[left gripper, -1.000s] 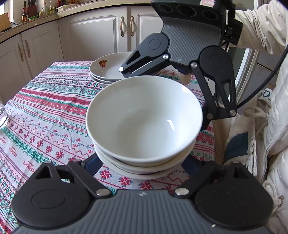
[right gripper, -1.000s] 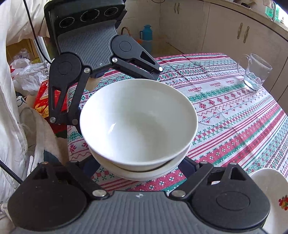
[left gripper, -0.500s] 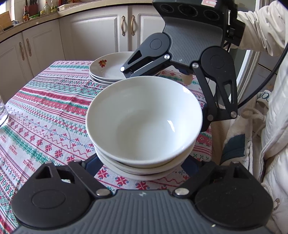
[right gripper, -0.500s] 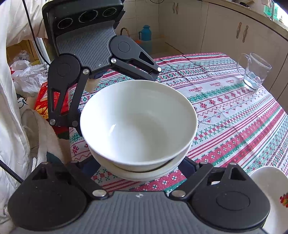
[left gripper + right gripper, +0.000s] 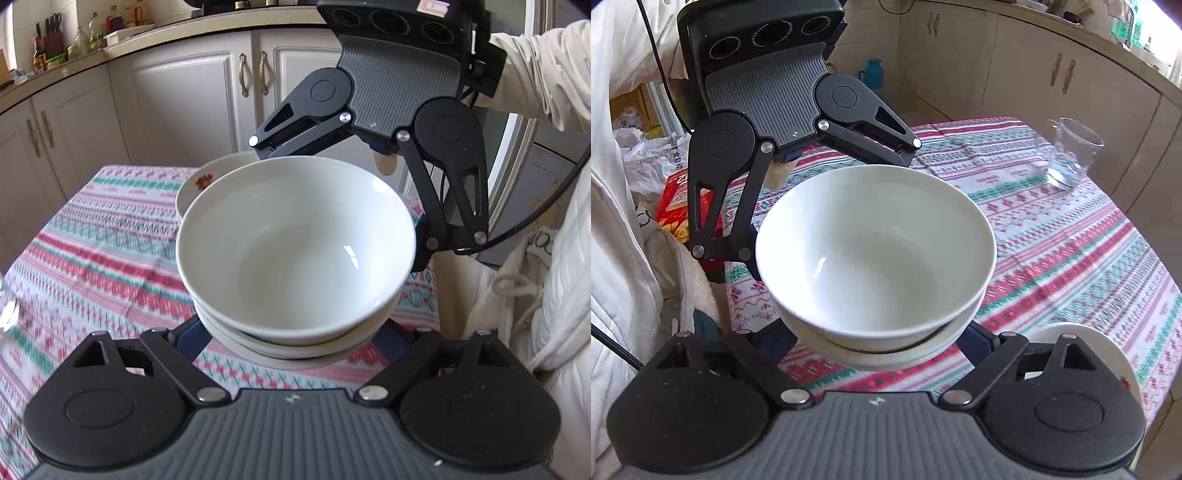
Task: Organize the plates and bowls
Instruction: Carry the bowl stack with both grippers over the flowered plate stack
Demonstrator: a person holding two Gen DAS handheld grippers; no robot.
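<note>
1. I have the stack of bowls [image 5: 295,254] caught between both claws, off the counter [image 5: 96,258]. In both wrist views the patterned cloth shows under the stack's lowest rim, so I judge it airborne.
2. My left claw [image 5: 295,341] is clenched on the near side of the stack, its fingers spread wide and reaching under the lower bowls. My right claw [image 5: 875,343] grasps the opposite side the same way. Each one shows in the other's view, facing it across the stack.
3. The step in hand, as I read it, is carrying the stack to where it belongs. The pile of plates [image 5: 207,181] with a small red motif sits on the counter just behind the stack in the left view. In the right view only an edge of it shows by the lower right corner.
4. To do this well, I keep both claws level with each other. The top bowl already sits slightly off-centre in the ones below, so any tilt could slide it.
5. I hold the squeeze even from both sides. If one hand drifts outward, the stack loses support.
6. I move slowly and steer away from the glass mug [image 5: 1071,155], which stands well apart at the far side.
7. I release only once the base rests flat on the cloth.
</note>
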